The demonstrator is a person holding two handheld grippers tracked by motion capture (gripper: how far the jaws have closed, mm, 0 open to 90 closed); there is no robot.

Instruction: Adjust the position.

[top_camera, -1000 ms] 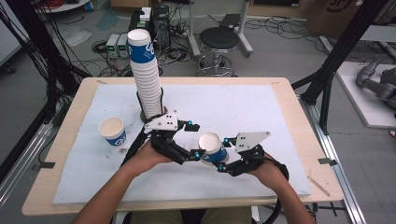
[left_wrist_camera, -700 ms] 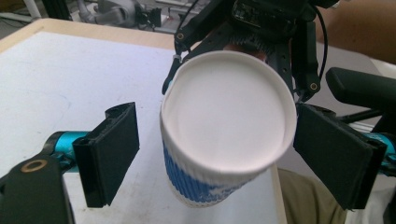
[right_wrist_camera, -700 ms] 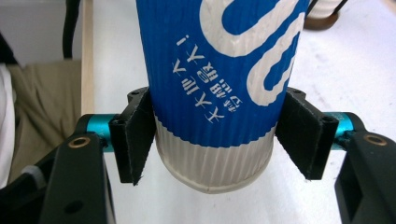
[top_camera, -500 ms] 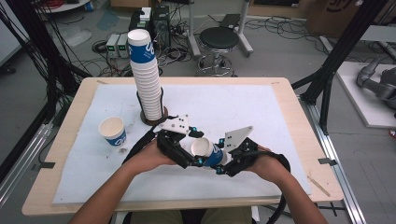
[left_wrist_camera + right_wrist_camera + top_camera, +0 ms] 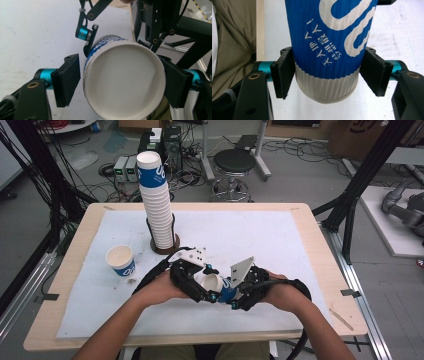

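With the right gripper [image 5: 328, 75] clamped low on the paper cup [image 5: 216, 285] above the table's [image 5: 280, 235] near middle, the left gripper [image 5: 120, 82], whose jaws have just been closing, may crush its rim, one pad still just clear.

Each gripper, the left gripper [image 5: 200, 281] and the right gripper [image 5: 239, 292], is black with flat black fingers [image 5: 67, 79], teal cylinders behind them, brass screws, a grey three-cornered plate on top and a thick black cable; the person wears khaki trousers
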